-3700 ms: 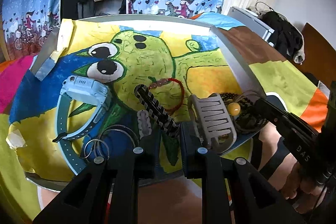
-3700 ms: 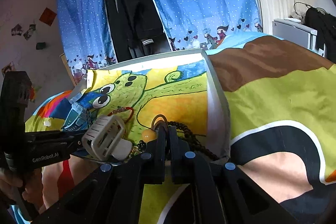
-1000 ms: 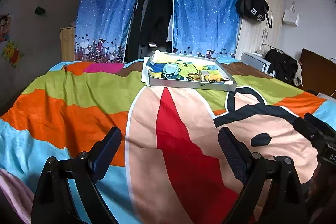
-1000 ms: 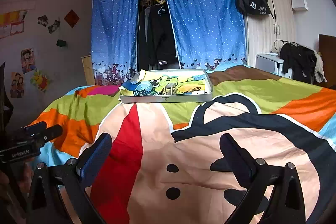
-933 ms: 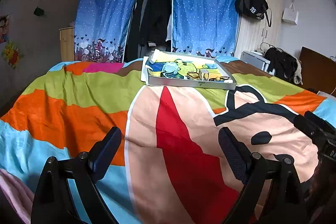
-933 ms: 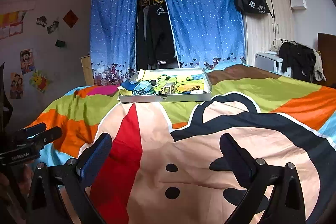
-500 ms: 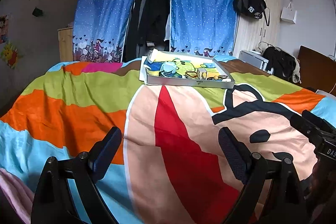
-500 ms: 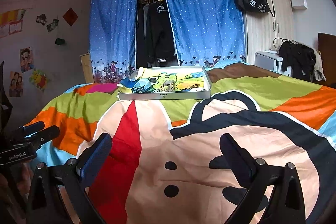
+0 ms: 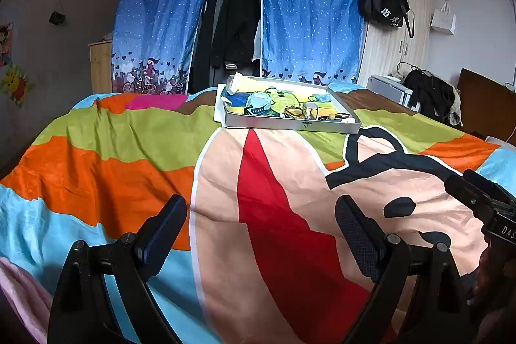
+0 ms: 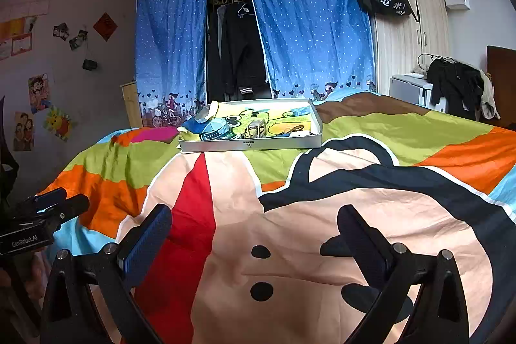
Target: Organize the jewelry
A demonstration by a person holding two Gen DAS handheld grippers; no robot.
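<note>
Left gripper [image 9: 261, 234], jaws spread wide and empty, has pulled well back from the tray [image 9: 292, 124], where I had it closed beside the jewelry [image 9: 322, 115] seconds ago. Right gripper [image 10: 254, 234], equally wide and empty, also sits far short of that tray [image 10: 250, 144]; with everything lying inside it, I judge the sorting finished.

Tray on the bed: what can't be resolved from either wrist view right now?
- Tray, left wrist view: small jewelry by the near wall is too small to identify.
- Right wrist view: near wall hides low pieces.
- Left gripper and right gripper, open: bases cut off by bottom edge.
</note>
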